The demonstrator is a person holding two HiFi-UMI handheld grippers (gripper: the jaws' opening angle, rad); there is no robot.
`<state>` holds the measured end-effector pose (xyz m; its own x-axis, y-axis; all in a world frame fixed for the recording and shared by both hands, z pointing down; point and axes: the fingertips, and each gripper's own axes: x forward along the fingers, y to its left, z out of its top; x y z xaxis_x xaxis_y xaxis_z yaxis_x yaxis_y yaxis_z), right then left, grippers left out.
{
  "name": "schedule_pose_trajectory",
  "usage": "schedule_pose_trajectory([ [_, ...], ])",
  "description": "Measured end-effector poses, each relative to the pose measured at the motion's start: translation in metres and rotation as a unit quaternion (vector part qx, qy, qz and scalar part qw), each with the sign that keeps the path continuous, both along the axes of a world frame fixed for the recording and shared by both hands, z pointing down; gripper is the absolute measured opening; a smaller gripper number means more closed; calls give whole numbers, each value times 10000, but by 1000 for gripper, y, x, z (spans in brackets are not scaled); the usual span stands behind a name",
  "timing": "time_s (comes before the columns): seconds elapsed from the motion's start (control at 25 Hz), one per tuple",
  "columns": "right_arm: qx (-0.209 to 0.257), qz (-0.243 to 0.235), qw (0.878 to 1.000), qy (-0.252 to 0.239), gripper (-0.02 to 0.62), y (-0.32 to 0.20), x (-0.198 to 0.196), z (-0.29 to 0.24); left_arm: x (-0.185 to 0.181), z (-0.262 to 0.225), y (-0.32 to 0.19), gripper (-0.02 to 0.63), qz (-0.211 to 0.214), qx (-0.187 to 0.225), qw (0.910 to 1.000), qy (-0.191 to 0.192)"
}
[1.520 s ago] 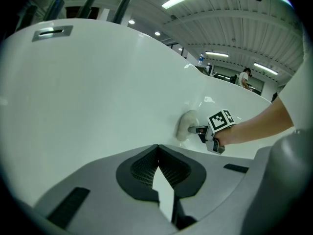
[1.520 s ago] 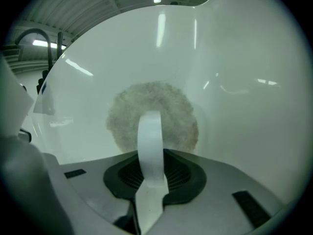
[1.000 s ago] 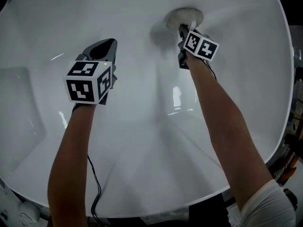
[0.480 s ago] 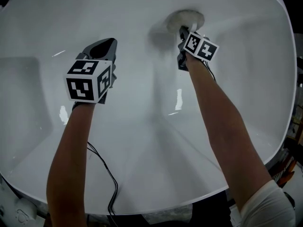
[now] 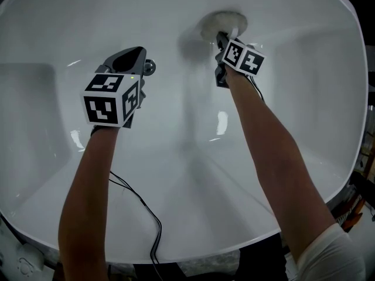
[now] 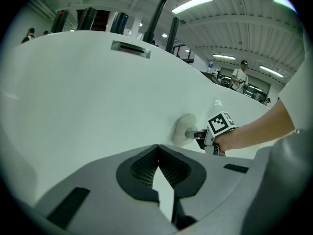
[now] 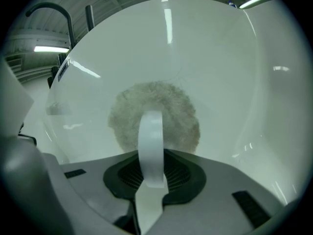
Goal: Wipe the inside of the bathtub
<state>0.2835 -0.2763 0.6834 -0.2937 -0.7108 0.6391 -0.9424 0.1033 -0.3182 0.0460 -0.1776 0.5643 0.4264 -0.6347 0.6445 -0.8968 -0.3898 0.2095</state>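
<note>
The white bathtub (image 5: 176, 174) fills the head view. My right gripper (image 5: 221, 37) is shut on the white loop handle (image 7: 150, 146) of a round fluffy grey wiping pad (image 5: 222, 22), which presses flat against the far tub wall. The right gripper view shows the pad (image 7: 156, 99) just beyond the jaws of the right gripper (image 7: 151, 180). My left gripper (image 5: 132, 54) hovers over the tub's left middle, shut with nothing in it. In the left gripper view, the left gripper (image 6: 157, 153) points toward the pad (image 6: 183, 129).
A chrome drain knob (image 5: 149, 67) sits just right of the left gripper's tip. An overflow slot (image 6: 130, 48) is set high in the tub wall, under a black curved faucet (image 6: 161, 13). A black cable (image 5: 140, 206) trails from my left arm. People (image 6: 240, 75) stand far behind.
My right gripper and the pad have slid slightly left along the far wall. The drain knob has come into view beside the left gripper, which has stayed put.
</note>
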Motion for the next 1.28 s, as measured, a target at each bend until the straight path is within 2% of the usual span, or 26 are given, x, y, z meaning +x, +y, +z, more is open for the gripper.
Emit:
schedule_pose_trajectory([
  [0.44, -44, -68, 9999, -70, 83, -3, -4, -2, -8, -3, -2, 9, -74, 27, 10000, -30],
  [0.72, -109, -284, 9994, -135, 84, -3, -4, 7, 13, 5, -4, 9, -58, 5, 10000, -1],
  [0.84, -133, -346, 9993, -107, 84, -3, -9, 15, 8, 12, -4, 9, -74, -4, 10000, 12],
  [1.0, -141, -475, 9988, -58, 84, -1, -39, 20, -19, 16, 2, 9, -117, -33, 9999, -15],
  [1.2, -127, -725, 9972, -129, 84, 8, -106, 26, -71, 22, 15, 9, -294, -56, 9996, -6],
  [1.28, -126, -665, 9976, -164, 84, 9, -120, 28, -81, 23, 19, 9, -352, -52, 9994, 26],
])
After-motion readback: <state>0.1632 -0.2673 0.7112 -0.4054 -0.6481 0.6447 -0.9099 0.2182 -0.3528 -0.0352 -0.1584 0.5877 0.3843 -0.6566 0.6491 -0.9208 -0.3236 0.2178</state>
